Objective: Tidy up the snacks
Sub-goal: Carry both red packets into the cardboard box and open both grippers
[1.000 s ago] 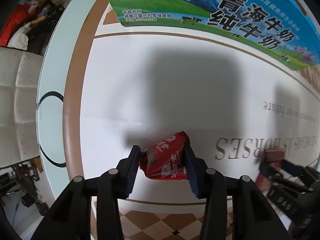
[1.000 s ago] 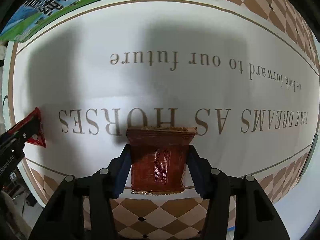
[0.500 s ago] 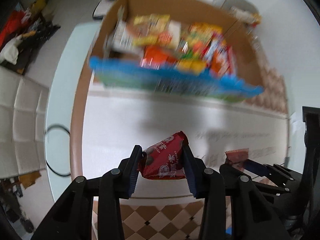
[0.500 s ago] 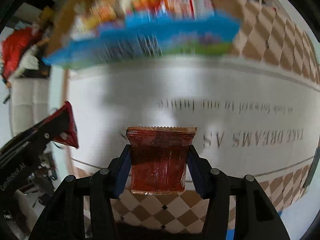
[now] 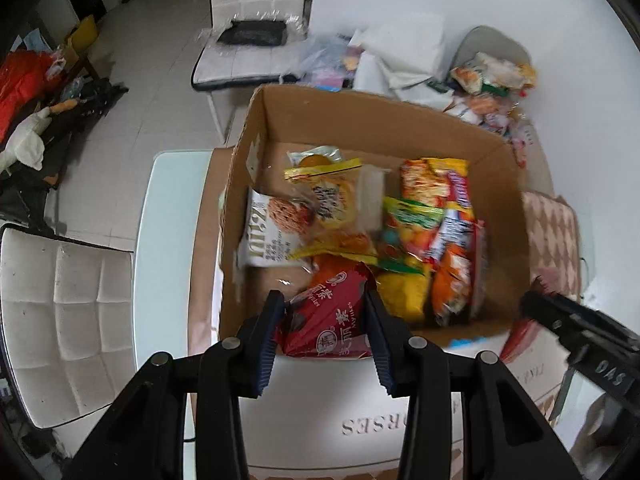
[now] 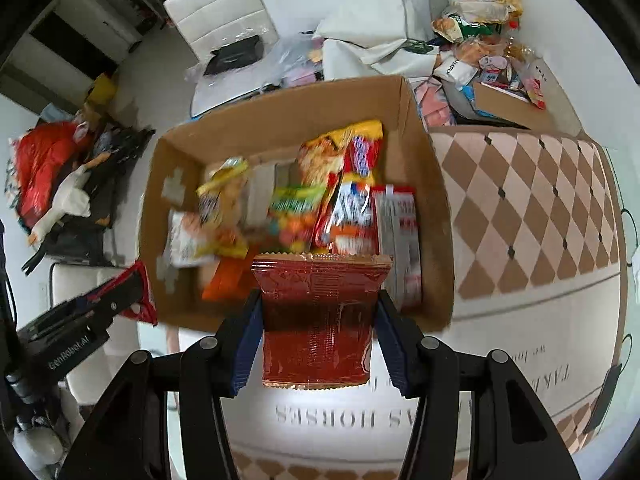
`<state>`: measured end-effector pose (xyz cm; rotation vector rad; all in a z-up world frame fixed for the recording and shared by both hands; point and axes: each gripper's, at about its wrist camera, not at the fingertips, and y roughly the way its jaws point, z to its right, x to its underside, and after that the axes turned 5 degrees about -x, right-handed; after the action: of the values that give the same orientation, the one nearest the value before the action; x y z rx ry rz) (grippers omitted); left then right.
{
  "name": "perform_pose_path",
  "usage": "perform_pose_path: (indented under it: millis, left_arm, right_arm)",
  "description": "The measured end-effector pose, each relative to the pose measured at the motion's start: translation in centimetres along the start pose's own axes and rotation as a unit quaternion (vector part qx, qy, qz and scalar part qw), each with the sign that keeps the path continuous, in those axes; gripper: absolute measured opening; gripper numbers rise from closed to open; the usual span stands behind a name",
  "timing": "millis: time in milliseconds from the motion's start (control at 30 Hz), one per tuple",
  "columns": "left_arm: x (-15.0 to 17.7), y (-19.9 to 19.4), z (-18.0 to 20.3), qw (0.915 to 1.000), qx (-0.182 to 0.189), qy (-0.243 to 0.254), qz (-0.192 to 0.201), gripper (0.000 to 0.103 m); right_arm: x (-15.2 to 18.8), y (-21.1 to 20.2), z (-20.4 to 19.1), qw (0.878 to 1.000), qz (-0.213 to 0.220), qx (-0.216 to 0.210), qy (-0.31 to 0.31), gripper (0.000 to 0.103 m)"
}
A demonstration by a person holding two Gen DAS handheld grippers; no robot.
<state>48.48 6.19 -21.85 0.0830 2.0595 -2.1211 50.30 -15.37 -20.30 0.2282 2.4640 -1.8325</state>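
Observation:
My left gripper (image 5: pixel 325 312) is shut on a red snack packet (image 5: pixel 328 316) with white Chinese print and holds it above the near edge of an open cardboard box (image 5: pixel 256 128). My right gripper (image 6: pixel 318 320) is shut on a dark red foil packet (image 6: pixel 318 320) and holds it above the same box's (image 6: pixel 432 184) near wall. The box holds several snack packs (image 5: pixel 400 216) in yellow, orange, white and green. The right gripper (image 5: pixel 576 320) shows at the right of the left wrist view. The left gripper (image 6: pixel 120 300) shows at the left of the right wrist view.
The box stands on a white table (image 6: pixel 520 340) with a checked cloth border and grey lettering. White chairs (image 5: pixel 68 312) stand left and behind. A heap of loose snacks (image 6: pixel 484 40) and white bags lies beyond the box. Clutter lies on the floor at left (image 5: pixel 28 92).
Both grippers have risen from low over the table to above the box, each keeping its packet. The box's open top and contents have come into view.

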Motion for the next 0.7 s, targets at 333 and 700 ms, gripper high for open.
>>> perform_pose_path:
  millis: [333, 700]
  left_arm:
    - [-1.8, 6.2, -1.3, 0.9977, -0.028, -0.006, -0.061, 0.041]
    - [-1.8, 8.7, -1.4, 0.9951, -0.02, -0.016, -0.096, 0.072]
  right_arm:
    - [-3.2, 7.6, 0.2, 0.999, -0.035, 0.026, 0.015, 0.057]
    - [-3.1, 13.1, 0.3, 0.993, -0.11, 0.03, -0.003, 0.081]
